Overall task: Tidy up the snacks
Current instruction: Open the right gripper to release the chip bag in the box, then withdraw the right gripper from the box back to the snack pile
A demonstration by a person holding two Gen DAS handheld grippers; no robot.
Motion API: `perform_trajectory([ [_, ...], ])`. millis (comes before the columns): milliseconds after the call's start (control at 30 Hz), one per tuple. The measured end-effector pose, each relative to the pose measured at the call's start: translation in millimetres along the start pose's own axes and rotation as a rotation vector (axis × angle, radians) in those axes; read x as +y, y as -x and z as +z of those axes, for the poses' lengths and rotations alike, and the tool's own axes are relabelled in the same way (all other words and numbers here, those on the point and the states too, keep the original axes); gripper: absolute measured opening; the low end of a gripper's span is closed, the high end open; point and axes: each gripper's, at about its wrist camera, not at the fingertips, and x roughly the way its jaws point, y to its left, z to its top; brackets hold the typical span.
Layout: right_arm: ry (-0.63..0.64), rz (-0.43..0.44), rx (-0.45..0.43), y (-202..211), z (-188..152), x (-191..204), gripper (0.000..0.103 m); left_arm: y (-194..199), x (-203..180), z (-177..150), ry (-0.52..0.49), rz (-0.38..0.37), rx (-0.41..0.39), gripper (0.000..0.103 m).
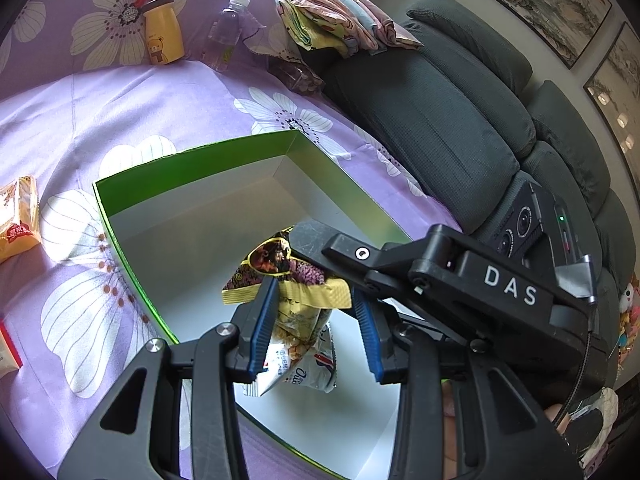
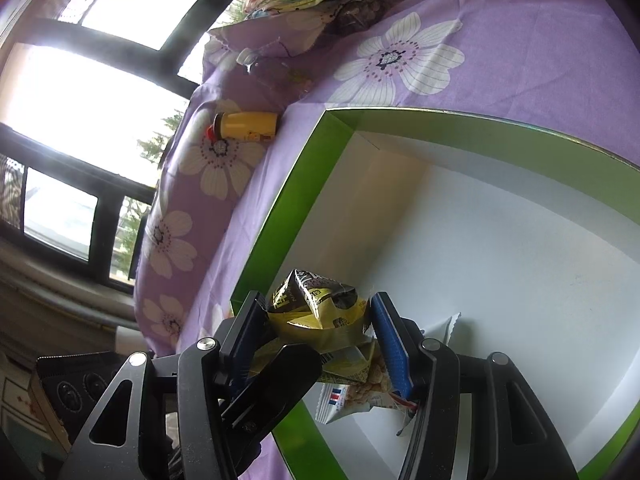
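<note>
Through your left wrist camera, your left tongs (image 1: 314, 324) hang over the green-walled box (image 1: 120, 190), whose white floor is lit from the side. The blue pads (image 1: 262, 326) stand spread on either side of a yellow snack packet (image 1: 294, 292); the left pad looks to touch the packet's edge, while the right pad stands clear of it, so you are not pinching it here. Your right tongs (image 1: 316, 246) reach in from the right, and their black finger lies against the packet's upper end. Under the yellow packet, a white snack packet (image 1: 298, 368) lies on the box floor near the corner closest to you. The box sits on a purple floral sheet (image 1: 168, 92). On that sheet, an orange snack packet (image 1: 18, 216) lies off to the left of the box, well apart from it. A yellow bear bottle (image 1: 162, 34) and a clear water bottle (image 1: 224, 36) stand far back. A dark sofa (image 1: 460, 120) runs along the right.

Through your right wrist camera, your right tongs (image 2: 318, 330) are pinching the crumpled yellow snack packet (image 2: 320, 312), with a pad pressed into each side. It is held just above the near corner of the green-walled box (image 2: 280, 216). The white snack packet (image 2: 360, 396) lies below it on the box floor. A finger of your left tongs (image 2: 280, 376) crosses in front. The yellow bear bottle (image 2: 248, 124) rests on the purple floral sheet (image 2: 400, 60) beyond the box.
</note>
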Motion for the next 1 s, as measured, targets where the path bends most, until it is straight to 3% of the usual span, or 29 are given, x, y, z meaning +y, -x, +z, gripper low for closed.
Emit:
perform_trajectory([
  [300, 0.008, 0.000, -0.008, 1, 0, 2, 0.057, 7, -6, -1, -0.015, 0.005, -0.016, 0.039],
  [500, 0.003, -0.003, -0.029, 4, 0, 2, 0.057, 15, -2, -2, 0.001, 0.012, -0.033, 0.048],
  [567, 0.003, 0.005, -0.049, 7, 0, 3, 0.057, 22, -1, -2, 0.010, 0.009, -0.048, 0.052],
  [633, 0.004, 0.024, -0.066, 12, 0, 4, 0.057, 29, 0, -2, 0.016, 0.012, -0.066, 0.064],
  [1000, 0.066, 0.091, -0.087, 21, -12, 34, 0.064, 94, 21, -15, 0.079, 0.069, -0.163, 0.087],
])
